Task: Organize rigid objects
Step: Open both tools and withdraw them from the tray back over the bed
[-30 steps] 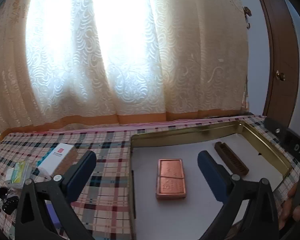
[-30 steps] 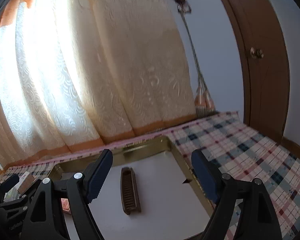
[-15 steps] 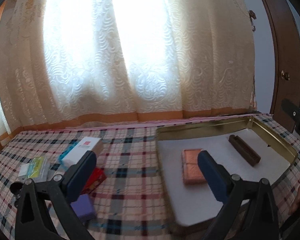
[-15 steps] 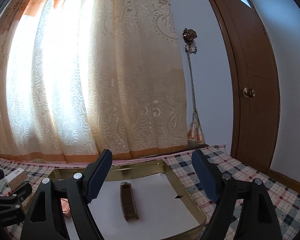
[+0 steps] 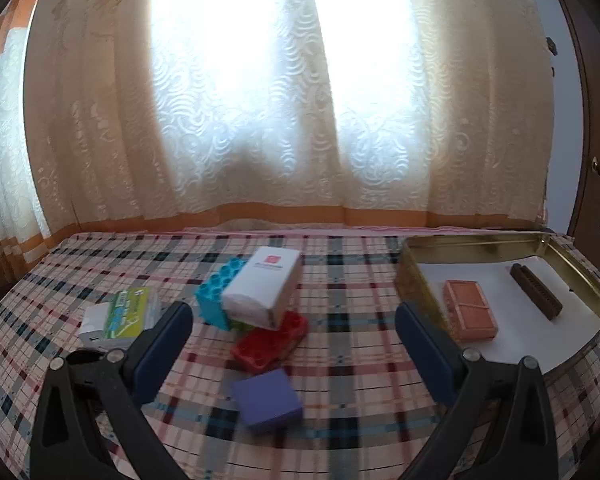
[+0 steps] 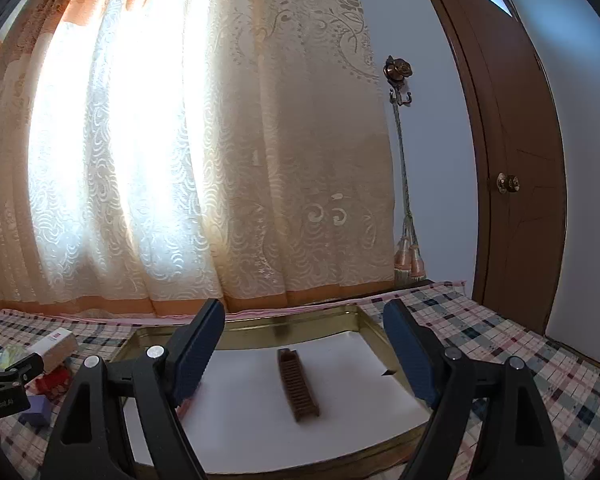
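Both grippers are wide and empty. The left gripper (image 5: pixel 294 334) faces the loose pile, the white box (image 5: pixel 265 286) on the blocks (image 5: pixel 270 340), likely next for the tin (image 5: pixel 476 245). The right gripper (image 6: pixel 304 350) waits over it, above the brown comb (image 6: pixel 297 385).

We see a gold tin tray (image 5: pixel 476 245) at three o'clock, lined white, holding a flat copper-coloured box (image 5: pixel 469 314) and a dark brown ridged bar (image 5: pixel 535 291), well apart. At the centre a white carton (image 5: pixel 263 287) leans on a blue brick (image 5: pixel 217 293) and a red brick (image 5: pixel 269 340). A purple block (image 5: pixel 267 400) lies at six o'clock, a green-labelled packet (image 5: pixel 124 314) at nine.
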